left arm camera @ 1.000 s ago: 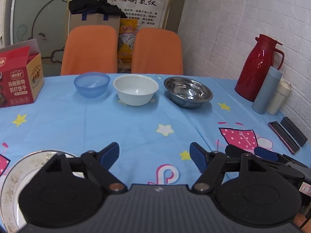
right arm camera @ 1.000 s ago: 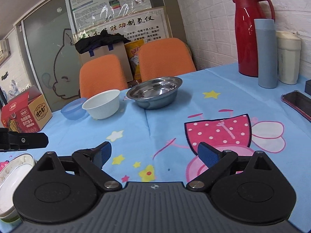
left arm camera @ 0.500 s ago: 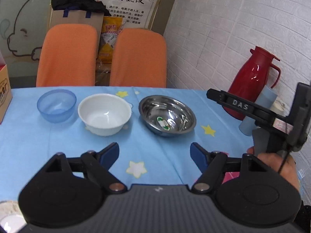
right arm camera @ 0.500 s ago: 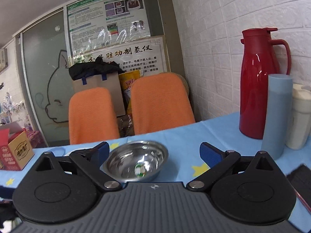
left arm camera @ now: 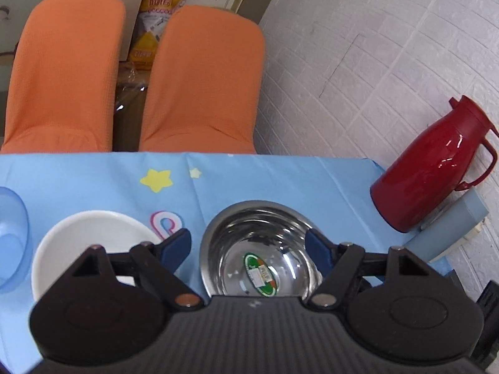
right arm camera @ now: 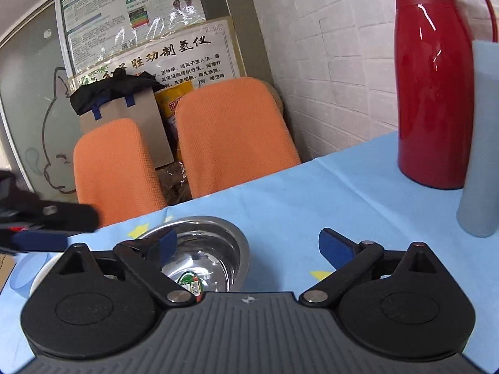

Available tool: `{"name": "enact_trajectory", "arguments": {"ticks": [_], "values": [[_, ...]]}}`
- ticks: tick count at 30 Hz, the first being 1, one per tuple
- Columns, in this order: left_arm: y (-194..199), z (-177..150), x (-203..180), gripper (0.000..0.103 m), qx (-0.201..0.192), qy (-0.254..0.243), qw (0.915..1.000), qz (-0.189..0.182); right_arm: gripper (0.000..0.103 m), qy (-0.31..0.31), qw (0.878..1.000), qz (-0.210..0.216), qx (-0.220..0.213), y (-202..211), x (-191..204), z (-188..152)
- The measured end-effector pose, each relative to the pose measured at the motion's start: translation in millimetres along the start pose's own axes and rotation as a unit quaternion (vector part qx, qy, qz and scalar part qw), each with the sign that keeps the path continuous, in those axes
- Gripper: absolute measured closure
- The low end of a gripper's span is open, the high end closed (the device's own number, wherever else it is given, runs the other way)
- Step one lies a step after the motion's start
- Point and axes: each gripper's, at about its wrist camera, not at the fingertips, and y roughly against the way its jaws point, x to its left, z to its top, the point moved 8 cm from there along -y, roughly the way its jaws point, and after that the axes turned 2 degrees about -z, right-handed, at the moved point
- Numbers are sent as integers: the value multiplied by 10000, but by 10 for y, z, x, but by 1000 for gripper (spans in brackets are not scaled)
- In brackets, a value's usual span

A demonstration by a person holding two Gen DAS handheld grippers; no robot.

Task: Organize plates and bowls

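A steel bowl (left arm camera: 260,249) with a green sticker inside stands on the blue tablecloth. My left gripper (left arm camera: 248,246) is open and hovers over it, fingers spanning its width. A white bowl (left arm camera: 84,240) sits to its left, and a blue translucent bowl (left arm camera: 11,237) further left. In the right wrist view the steel bowl (right arm camera: 205,249) lies under my open right gripper (right arm camera: 248,246); its left finger is over the bowl, its right finger over bare cloth. The blue bowl (right arm camera: 21,277) shows at the left edge.
A red thermos (left arm camera: 433,168) and a grey-blue tumbler (left arm camera: 449,230) stand at the right by the brick wall; both show in the right wrist view, thermos (right arm camera: 436,93), tumbler (right arm camera: 482,143). Two orange chairs (left arm camera: 199,84) stand behind the table.
Both grippers have moved forward across the table and closed in on the steel bowl. The plates at the near left have left the view. Both stay open.
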Motion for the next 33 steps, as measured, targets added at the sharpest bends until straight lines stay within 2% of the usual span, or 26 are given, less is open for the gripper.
{"name": "enact_trajectory", "arguments": {"ticks": [5,9,13,18,21,22,24,27,29,33], "values": [[-235,51,46,29,138,-17,9996,-231,0,-21,9996,-7,273,-130,21,-87],[-428,6,81,30,270,-118,9995,70,0,60,9993,-21,359,-163,47,-128],[-502,-68,-11,32,328,-607,9972,295,0,180,9989,-57,427,-205,70,-167],[-554,-112,-103,34,396,-990,9936,380,0,359,9973,-58,642,-294,125,-239],[-613,-156,-88,41,509,-1138,9910,488,0,480,9965,-107,675,-295,148,-237],[-633,-174,-86,48,541,-1167,9904,514,1,511,9963,-112,684,-295,151,-236],[-652,-213,-108,57,581,-1340,9875,597,10,656,9952,-144,705,-298,176,-244],[-662,-246,-163,59,594,-1354,9868,662,23,784,9939,-11,774,-306,271,-268],[-644,-251,-186,59,573,-1369,9866,684,22,906,9929,-100,766,-297,284,-269],[-482,-266,-247,59,560,-1151,9899,612,22,662,9953,9,709,-237,234,-184]]}}
